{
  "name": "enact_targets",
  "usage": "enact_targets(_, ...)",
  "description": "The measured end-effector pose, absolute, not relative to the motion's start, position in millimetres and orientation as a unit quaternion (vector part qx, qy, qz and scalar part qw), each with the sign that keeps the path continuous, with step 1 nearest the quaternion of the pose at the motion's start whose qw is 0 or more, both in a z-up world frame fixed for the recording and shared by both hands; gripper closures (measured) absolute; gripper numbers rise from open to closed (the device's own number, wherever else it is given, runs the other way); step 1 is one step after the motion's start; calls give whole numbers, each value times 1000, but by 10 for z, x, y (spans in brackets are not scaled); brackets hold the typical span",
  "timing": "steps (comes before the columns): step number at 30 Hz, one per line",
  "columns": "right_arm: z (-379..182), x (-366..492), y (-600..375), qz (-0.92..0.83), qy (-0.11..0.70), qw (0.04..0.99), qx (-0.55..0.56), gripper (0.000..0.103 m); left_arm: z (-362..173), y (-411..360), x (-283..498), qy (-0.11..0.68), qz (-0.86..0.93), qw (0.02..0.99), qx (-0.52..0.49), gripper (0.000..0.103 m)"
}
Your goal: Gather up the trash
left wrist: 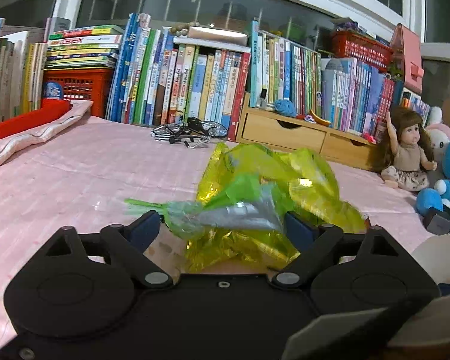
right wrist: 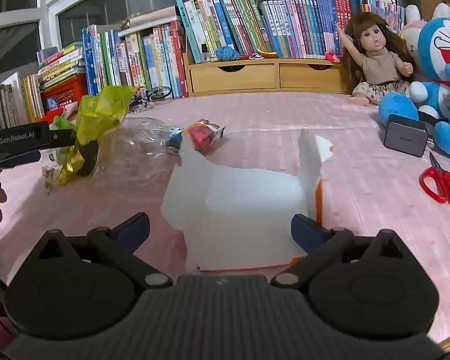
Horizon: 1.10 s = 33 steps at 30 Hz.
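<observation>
The yellow-green wrapper (left wrist: 264, 186), light, crinkly and slippery, bunches between the left gripper (left wrist: 222, 225)'s wide-spread jaws near the pink-covered surface (left wrist: 75, 174)'s middle, best pinched at its crumpled neck, while the right gripper (right wrist: 222, 229) gapes around a white carton (right wrist: 240, 192).

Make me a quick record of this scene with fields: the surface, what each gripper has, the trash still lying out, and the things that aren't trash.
Surface: pink quilted cover
Left gripper: crumpled yellow-green plastic wrappers between its fingers; grip unclear
Right gripper: open; torn white paper carton with orange edging between its fingers
Loose trash: clear plastic bag; pink-and-orange snack packet
Not trash: red-handled scissors; grey charger block; brown-haired doll
</observation>
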State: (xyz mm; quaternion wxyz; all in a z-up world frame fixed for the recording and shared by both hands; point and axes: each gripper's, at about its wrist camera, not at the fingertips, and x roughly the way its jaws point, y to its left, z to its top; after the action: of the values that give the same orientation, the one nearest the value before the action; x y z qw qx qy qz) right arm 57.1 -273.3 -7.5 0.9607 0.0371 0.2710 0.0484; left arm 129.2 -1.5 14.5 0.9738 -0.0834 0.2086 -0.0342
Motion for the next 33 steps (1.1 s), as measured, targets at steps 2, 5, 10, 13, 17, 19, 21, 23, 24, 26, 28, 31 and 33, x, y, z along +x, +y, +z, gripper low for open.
enact_targets(2,-92,594,-2709,49,272,961,26,0,128,-39,1355,219,-31,972,-72,34)
enact_targets(5,-129,614,-2667,47,273,961,9,0,145,-38,1313,207,-34,975,-67,38)
enact_targets(10,-195,605,-2580,45,264,963,-24,0,165,-121,1210,135,-10,991,-6,16)
enact_targets(13,-201,608,-2578,49,262,964,-20,0,154,-163,1307,150,-29,988,17,14)
enact_targets(17,-200,615,-2577,51,260,964,-20,0,143,-107,1432,190,-58,980,-18,42)
enact_targets(19,-198,595,-2593,55,256,965,-13,1,141,-61,1461,200,-63,977,-32,80)
enact_targets(21,-191,535,-2628,53,240,969,-3,16,141,-40,1470,213,-58,975,-39,91)
enact_targets(23,-170,475,-2628,45,227,973,-3,36,152,-17,1416,208,-61,975,-44,94)
enact_targets(24,-159,440,-2629,46,218,975,-1,36,161,-13,1382,203,-63,976,-44,96)
enact_targets(26,-142,375,-2616,50,205,978,-4,47,194,-8,1296,193,-63,978,-42,98)
enact_targets(28,-121,312,-2571,50,190,980,-21,63,241,4,1195,183,-63,980,-46,99)
enact_targets(31,-62,223,-2506,50,172,983,-33,78,302,47,1054,171,-62,981,-62,100)
enact_targets(33,-18,188,-2500,57,170,984,-23,86,346,93,938,164,-63,981,-78,100)
